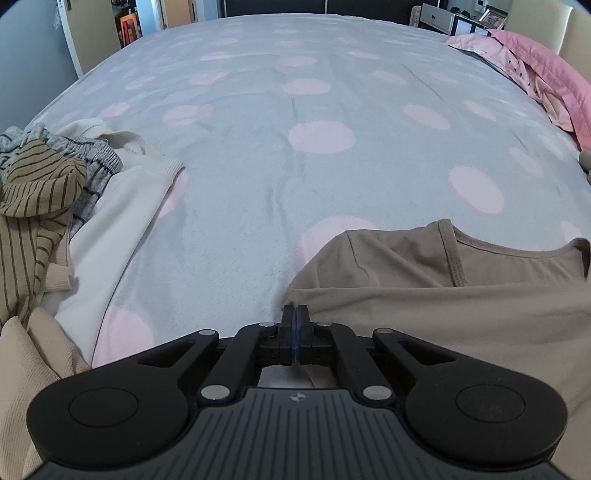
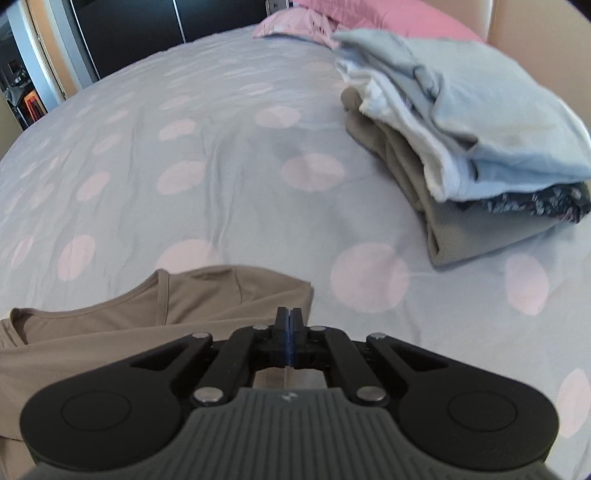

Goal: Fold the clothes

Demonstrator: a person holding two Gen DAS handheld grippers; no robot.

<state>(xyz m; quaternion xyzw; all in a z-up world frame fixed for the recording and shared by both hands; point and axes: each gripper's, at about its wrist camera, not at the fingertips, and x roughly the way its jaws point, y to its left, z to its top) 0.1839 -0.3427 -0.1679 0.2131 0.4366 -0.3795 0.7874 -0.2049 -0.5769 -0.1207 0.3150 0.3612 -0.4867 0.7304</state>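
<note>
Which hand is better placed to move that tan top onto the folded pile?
Probably the right gripper: the folded pile lies just beyond it, beside the tan top. The left gripper faces unfolded clothes.

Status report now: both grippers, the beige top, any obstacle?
Left gripper shut, right gripper shut, each at a side edge of the beige top. Whether either pinches cloth: unclear. Bedspread ahead bare.

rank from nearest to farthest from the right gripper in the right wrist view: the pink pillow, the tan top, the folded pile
1. tan top: right at the shut right gripper, lower left.
2. folded pile: farther up the bed, on the right.
3. pink pillow: behind the pile, at the top edge.
</note>
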